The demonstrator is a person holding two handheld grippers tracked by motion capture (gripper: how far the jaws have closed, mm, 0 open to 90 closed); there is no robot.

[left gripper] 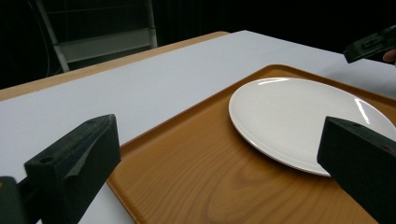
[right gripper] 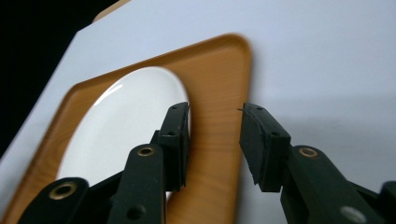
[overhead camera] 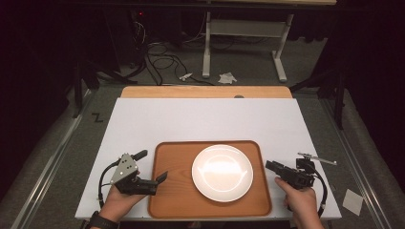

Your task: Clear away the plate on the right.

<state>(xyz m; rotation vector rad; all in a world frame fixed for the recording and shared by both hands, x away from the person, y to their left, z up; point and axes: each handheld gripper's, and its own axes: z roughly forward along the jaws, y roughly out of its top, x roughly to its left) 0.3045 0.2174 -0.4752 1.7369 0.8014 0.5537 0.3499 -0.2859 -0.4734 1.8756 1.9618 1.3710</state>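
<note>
A white plate (overhead camera: 222, 172) is lying on the wooden tray (overhead camera: 172, 200), slightly right of its middle; the tray is sitting at the near edge of the desk (overhead camera: 205, 119). The right gripper (overhead camera: 270, 166) is hovering just off the tray's right edge, jaws parted and empty. The left gripper (overhead camera: 152, 166) is straddling the tray's left edge, jaws spread wide, gripping nothing.

Plate (overhead camera: 222, 172): glossy white ceramic look, smooth w/ glare. Tray (overhead camera: 174, 191): wood-grain, satin finish. Desk (overhead camera: 205, 119): matt white top, wooden far edge. Left gripper (overhead camera: 153, 168) & right gripper (overhead camera: 271, 166): matt black plastic.
</note>
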